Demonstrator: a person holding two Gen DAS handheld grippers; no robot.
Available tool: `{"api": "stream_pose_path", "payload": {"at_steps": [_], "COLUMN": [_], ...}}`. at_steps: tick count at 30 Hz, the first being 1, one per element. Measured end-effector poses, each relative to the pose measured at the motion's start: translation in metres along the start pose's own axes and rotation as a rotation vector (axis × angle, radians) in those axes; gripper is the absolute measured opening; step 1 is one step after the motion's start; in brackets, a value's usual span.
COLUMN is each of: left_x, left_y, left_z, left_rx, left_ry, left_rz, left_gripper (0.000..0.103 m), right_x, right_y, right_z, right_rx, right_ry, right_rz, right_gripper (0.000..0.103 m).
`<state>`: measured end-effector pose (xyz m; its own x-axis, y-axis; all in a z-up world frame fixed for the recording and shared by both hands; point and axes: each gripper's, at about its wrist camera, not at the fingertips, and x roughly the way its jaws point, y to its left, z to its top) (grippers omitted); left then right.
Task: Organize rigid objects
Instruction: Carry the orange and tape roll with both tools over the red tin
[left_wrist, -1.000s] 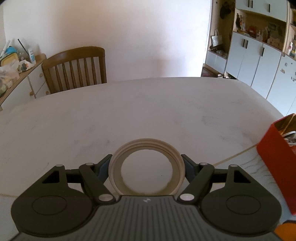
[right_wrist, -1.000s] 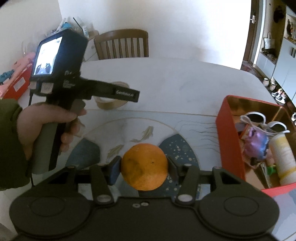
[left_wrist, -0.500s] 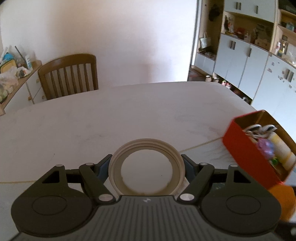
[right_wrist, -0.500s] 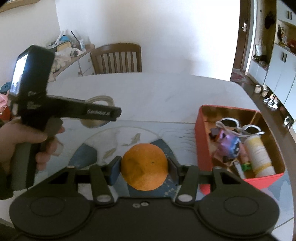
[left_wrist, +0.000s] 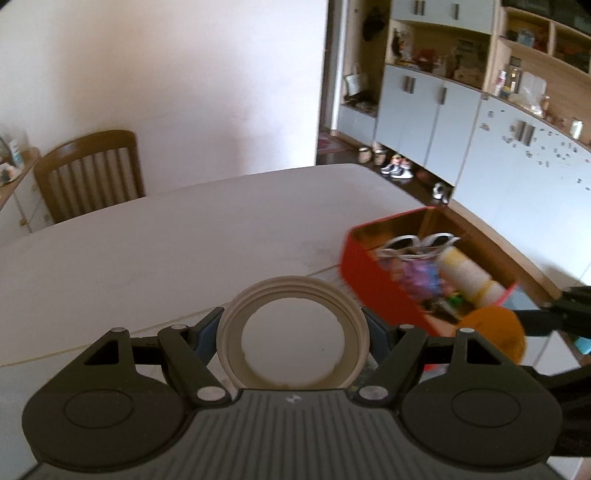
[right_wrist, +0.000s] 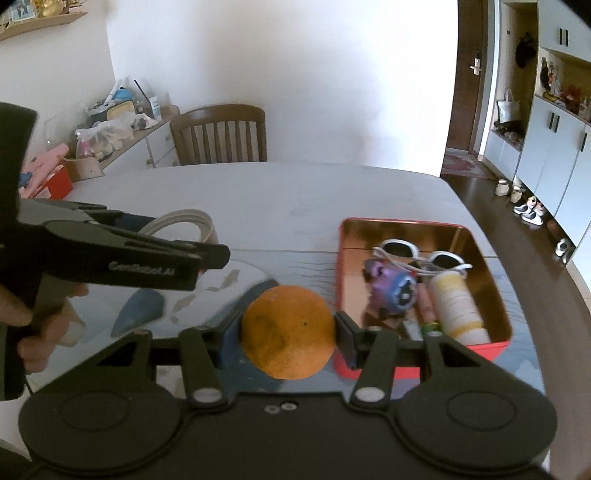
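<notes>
We had the cream ring pinched across its width by the left gripper, its pads pressing on the outer rim from either side, and the orange clenched the same way in the right gripper. Both things hung clear of the table, just ahead of each tool's own body. The red tin lay ahead and to the right of the right gripper, close by, and well ahead to the right of the left one. It already held white sunglasses, a purple toy and a pale bottle, so free floor was scarce. We judged the step as carrying both loads to the tin. To do it well, we needed to bring one in at a time, the orange first since it sat nearer, lower it into the bare strip at the far end, and loosen only once it rested, lest it roll.
</notes>
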<state>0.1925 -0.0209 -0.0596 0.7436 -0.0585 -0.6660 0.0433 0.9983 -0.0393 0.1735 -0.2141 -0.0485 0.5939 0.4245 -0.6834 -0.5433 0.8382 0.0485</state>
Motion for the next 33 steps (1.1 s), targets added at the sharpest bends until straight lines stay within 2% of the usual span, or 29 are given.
{"api": "stream_pose_path", "payload": {"at_steps": [7,19,27,33], "left_x": [0.004,0.039,0.081,0.111], "left_y": [-0.045,-0.092,-0.117,-0.124], "left_z": [0.008,0.037,0.063,0.070], "left_rx": [0.024,0.017,0.020,0.006], "left_ry": [0.004,0.012,0.011,0.033], "left_rz": [-0.042,-0.039,-0.018,-0.020], "left_gripper": [0.077,0.077,0.077,0.077], "right_x": [-0.002,0.020,0.045,0.063], "right_y": [-0.036,-0.098,-0.115,-0.118], "right_z": [-0.004,0.003,0.001,-0.001], "right_rx": [-0.008,-0.057,-0.119,-0.158], "right_ry": [0.010,0.017,0.046,0.074], "right_rz": [-0.015,-0.038,-0.008,0.012], "right_gripper": [0.053,0.053,0.053,0.053]}}
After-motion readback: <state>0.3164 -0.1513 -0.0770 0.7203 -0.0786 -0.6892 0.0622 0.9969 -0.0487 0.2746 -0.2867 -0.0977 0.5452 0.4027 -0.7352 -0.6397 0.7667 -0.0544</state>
